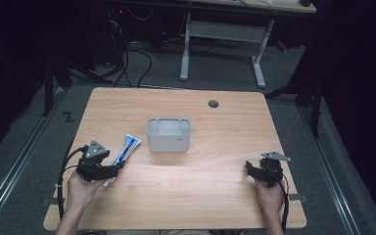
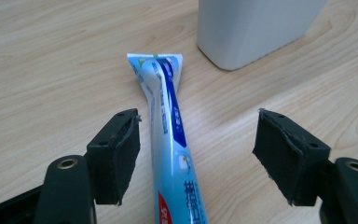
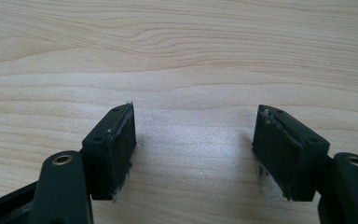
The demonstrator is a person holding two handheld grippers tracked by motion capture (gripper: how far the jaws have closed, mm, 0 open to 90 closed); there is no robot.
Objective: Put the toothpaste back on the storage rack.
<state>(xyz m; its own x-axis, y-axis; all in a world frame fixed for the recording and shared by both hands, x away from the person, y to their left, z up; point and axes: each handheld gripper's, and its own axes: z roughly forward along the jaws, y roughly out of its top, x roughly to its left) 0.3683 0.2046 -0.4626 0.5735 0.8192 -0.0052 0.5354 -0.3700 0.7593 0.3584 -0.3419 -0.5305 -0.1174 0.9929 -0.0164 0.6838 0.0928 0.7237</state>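
Left gripper (image 2: 196, 156) is held wide open astride the toothpaste tube (image 2: 170, 140), which lies flat on the table (image 1: 200, 196) just beside the white bin (image 1: 169, 135), presumably so it can be clamped. Right gripper (image 3: 193, 151) is kept open, idle.

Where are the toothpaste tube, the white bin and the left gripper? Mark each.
tube (image 2: 170, 140), left gripper view, on its blue stripe mid-body.
bin (image 1: 169, 142), high view, on its front wall.
left gripper (image 2: 196, 154), left gripper view, midway between its open jaws.

Grey carpet floor (image 1: 323, 147) — dark room, white-legged desk (image 1: 225, 34) behind
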